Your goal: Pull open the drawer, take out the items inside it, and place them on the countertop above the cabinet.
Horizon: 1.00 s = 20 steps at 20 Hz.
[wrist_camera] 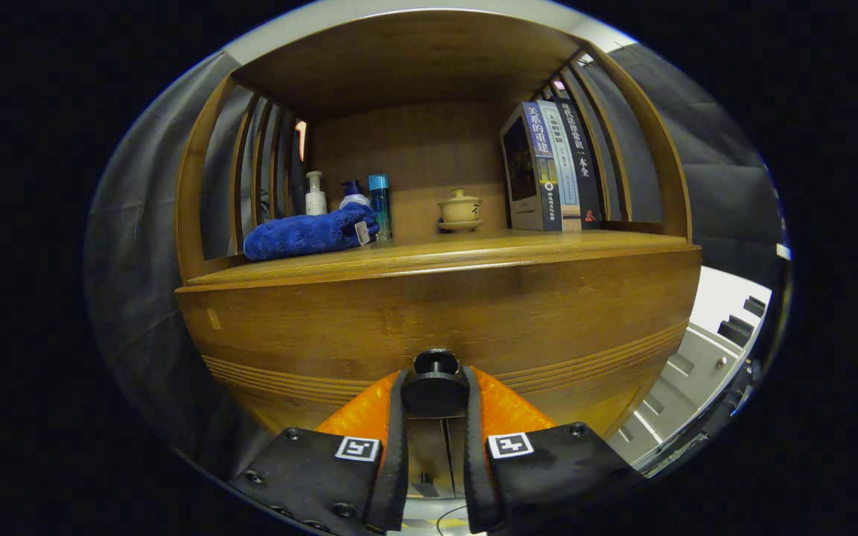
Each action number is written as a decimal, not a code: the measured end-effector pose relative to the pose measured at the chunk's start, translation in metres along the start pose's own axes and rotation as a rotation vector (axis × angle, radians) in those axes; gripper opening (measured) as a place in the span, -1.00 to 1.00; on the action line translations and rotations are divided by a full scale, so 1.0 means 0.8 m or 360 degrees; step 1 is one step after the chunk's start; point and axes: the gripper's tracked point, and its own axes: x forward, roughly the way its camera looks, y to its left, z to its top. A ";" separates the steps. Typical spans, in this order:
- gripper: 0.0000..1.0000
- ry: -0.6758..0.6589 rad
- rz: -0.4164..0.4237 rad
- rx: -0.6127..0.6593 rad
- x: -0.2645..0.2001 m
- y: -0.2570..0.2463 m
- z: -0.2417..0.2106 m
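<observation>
Gripper view: the gripper [434,402] has both fingers closed on the black knob [434,385] of the drawer [436,327], nearest of all. The knob looks small, rigid and probably smooth, so a straight pull suits it. The wooden drawer front seems solid and heavy; beyond, the countertop [474,249] holds a blue cloth [306,234]
</observation>
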 end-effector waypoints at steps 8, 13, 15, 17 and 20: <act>-0.21 0.0155 -0.0058 0.0028 -0.085 0.001 -0.021; -0.21 0.0237 -0.0055 -0.0017 -0.114 0.002 -0.027; -0.21 0.0326 -0.0057 0.0000 -0.127 0.001 -0.039; -0.21 0.0414 -0.0045 -0.0032 -0.145 0.000 -0.044; -0.31 0.0470 -0.0042 -0.0028 -0.178 0.000 -0.049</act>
